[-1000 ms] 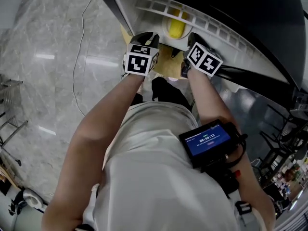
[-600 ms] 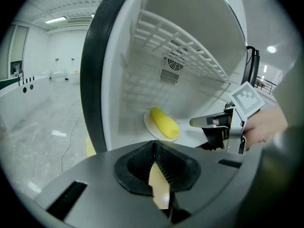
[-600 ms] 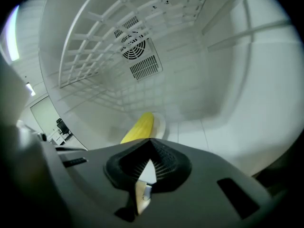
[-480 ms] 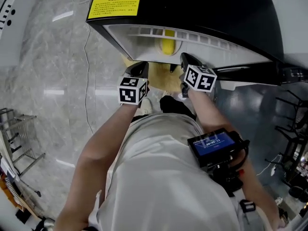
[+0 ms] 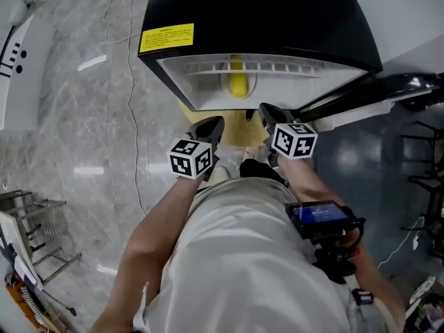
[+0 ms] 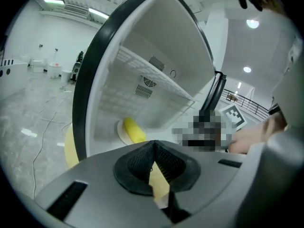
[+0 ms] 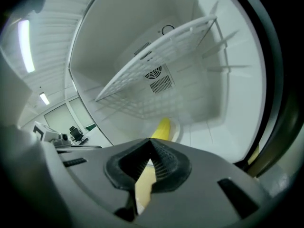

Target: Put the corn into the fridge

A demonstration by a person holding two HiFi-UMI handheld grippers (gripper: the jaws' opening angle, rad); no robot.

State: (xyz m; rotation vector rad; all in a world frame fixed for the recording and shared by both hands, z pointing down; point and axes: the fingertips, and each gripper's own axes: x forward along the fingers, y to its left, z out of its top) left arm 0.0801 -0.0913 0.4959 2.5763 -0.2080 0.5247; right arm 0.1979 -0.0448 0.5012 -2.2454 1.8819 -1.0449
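Corn (image 5: 237,83) already inside the fridge (image 5: 263,19).
Left tool (image 5: 210,127) and right tool (image 5: 268,114) pressed together, empty; next, likely swing the door (image 5: 361,97) at 3 o'clock closed.

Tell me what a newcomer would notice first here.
The yellow corn stands out, lying on a white plate on the floor of the open fridge, under a wire shelf. Just outside the fridge, the left hand-held gripper and the right hand-held gripper are both shut and empty.
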